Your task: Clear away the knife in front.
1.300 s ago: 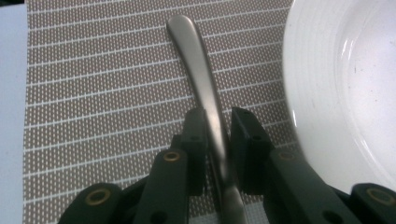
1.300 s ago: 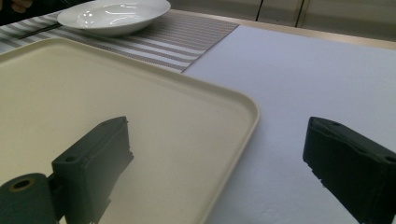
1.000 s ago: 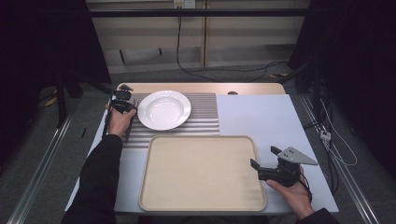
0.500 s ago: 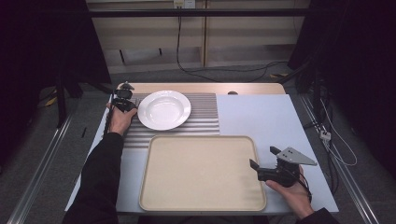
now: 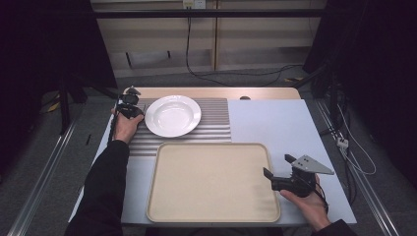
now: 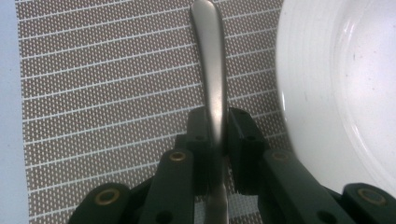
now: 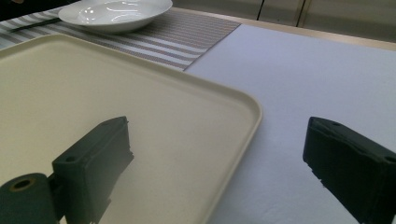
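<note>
A person sits at a counter covered by a pale sheet, seen from above, with a hand-held gripper in each hand.

At the far left, the left gripper sits at the left edge of a striped grey placemat, just beside a white plate that rests on the mat. The left gripper view looks straight down along its black jaws: they are clamped on the handle of a piece of metal cutlery (which kind cannot be told, since the working end is hidden below the jaws). The brushed-metal handle runs away from the jaws over the woven mat, and the plate's rim curves close by on one side, apart from the handle.

Nearer the person, a large cream tray lies on the counter, its far edge meeting the placemat. The right gripper is held in the right hand at the tray's right edge, a grey three-cornered plate on top of it. In the right gripper view its jaws stand wide apart with nothing between them, one over the tray and one over the pale counter beside it. The plate and the striped mat show farther off.
</note>
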A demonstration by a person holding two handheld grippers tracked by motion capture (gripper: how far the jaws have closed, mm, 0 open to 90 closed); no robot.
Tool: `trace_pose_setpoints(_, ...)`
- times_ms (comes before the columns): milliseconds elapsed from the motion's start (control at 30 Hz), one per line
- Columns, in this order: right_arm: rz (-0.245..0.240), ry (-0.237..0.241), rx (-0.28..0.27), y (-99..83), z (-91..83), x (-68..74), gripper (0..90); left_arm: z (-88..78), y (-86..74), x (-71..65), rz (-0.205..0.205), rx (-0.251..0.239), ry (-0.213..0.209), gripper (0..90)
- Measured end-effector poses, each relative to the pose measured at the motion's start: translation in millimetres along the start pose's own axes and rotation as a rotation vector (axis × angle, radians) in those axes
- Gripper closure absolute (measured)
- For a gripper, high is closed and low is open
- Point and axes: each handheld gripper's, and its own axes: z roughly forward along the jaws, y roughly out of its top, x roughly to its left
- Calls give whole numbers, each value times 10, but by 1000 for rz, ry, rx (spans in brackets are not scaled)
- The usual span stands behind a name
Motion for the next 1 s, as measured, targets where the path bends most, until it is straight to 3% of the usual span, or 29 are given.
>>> trace_pose_setpoints(500,1,2,1,3,11,-1,69,-122,-8,69,-8,-11,-21,799)
trace_pose_setpoints(1000,3,3,-1,6,13,4,67,-364,-22,90,34,-47,-49,799)
